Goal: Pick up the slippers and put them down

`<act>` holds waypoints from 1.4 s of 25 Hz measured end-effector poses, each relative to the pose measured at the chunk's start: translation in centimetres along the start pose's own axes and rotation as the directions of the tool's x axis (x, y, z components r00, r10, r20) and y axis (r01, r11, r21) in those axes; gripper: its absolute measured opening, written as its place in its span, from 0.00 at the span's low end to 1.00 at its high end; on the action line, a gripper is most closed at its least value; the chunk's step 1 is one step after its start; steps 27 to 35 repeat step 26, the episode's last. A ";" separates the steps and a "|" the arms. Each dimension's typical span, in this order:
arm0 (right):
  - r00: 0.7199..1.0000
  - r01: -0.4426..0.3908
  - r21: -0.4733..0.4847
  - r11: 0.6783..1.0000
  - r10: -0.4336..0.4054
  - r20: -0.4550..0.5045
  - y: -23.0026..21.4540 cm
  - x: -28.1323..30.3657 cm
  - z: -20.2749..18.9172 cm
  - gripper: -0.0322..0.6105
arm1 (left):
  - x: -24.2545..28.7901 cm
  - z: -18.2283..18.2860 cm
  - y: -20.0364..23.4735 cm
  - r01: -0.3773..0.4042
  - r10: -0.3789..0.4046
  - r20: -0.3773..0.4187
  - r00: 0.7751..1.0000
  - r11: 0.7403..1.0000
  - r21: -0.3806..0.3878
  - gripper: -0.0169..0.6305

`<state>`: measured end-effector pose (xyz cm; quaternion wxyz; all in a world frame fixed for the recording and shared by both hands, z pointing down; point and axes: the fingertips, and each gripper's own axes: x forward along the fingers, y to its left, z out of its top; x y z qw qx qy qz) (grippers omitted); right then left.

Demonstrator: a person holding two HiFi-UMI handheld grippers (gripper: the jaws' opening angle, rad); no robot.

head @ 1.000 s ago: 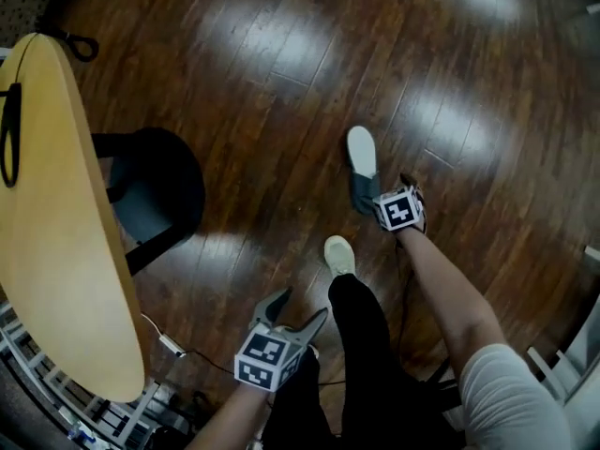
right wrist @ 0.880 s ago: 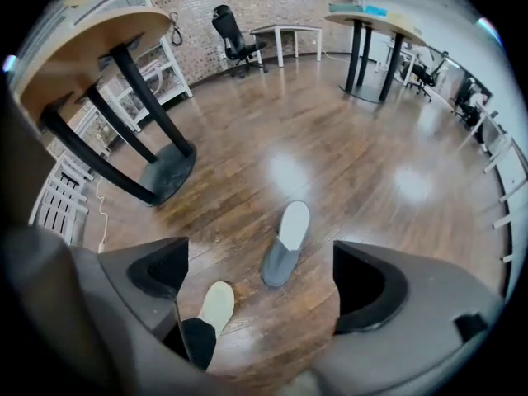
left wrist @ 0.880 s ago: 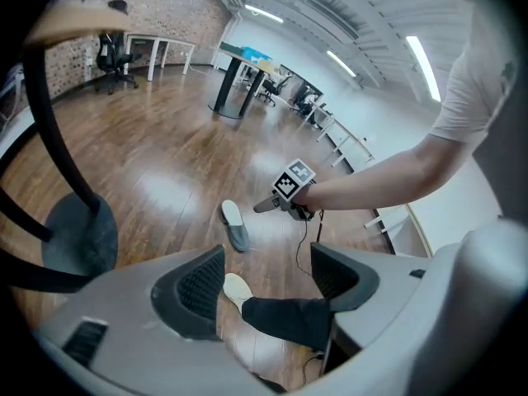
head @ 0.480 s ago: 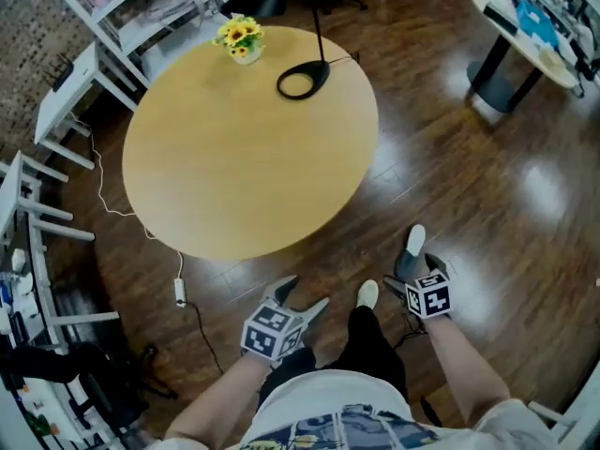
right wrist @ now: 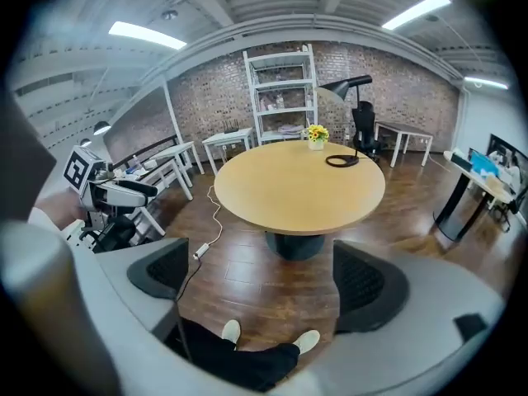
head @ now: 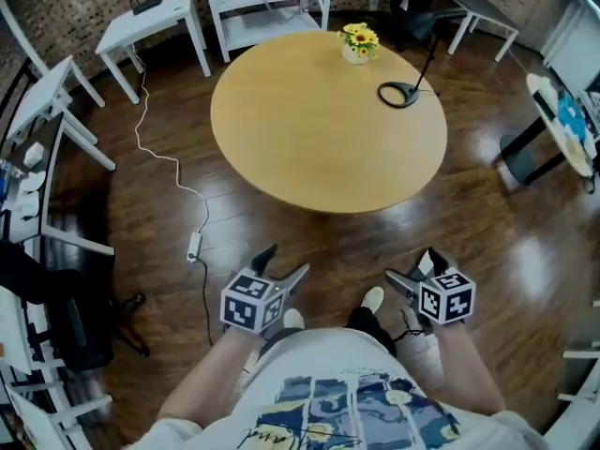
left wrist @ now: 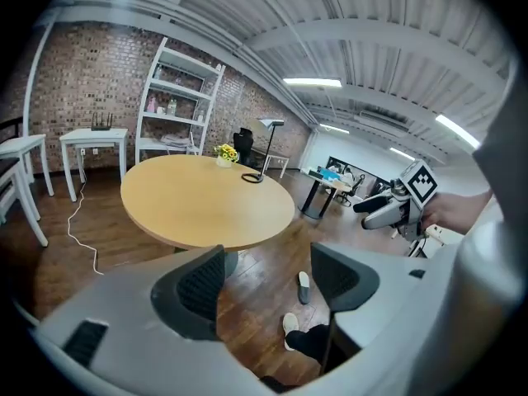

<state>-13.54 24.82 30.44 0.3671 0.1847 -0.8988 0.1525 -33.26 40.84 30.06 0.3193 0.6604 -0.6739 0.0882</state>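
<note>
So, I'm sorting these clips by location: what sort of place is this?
Probably an office or studio: a round table with a desk lamp, white shelves against a brick wall.

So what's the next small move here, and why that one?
Probably lower the right gripper toward the slipper lying on the floor just beyond the person's shoe. Both it and the left gripper are open and empty, and the slipper seems to lie on the right gripper's side.
</note>
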 end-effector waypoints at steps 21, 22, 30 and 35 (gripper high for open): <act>0.998 -0.064 -0.067 0.996 0.065 0.017 6.1 -3.1 -1.2 0.93 | -4.1 -1.5 -0.1 0.007 -0.007 -0.004 1.000 1.000 0.008 0.52; 0.998 -0.064 -0.067 0.996 0.066 0.016 6.1 -3.1 -1.3 0.93 | -4.0 -1.4 -0.1 0.007 -0.007 -0.004 1.000 1.000 0.009 0.52; 0.998 -0.065 -0.065 0.996 0.067 0.021 5.8 -3.1 -1.0 0.93 | -3.7 -1.0 0.1 -0.002 0.002 0.002 1.000 1.000 0.014 0.52; 0.998 -0.065 -0.065 0.996 0.067 0.021 5.8 -3.1 -1.0 0.93 | -3.7 -1.0 0.1 -0.002 0.002 0.002 1.000 1.000 0.014 0.52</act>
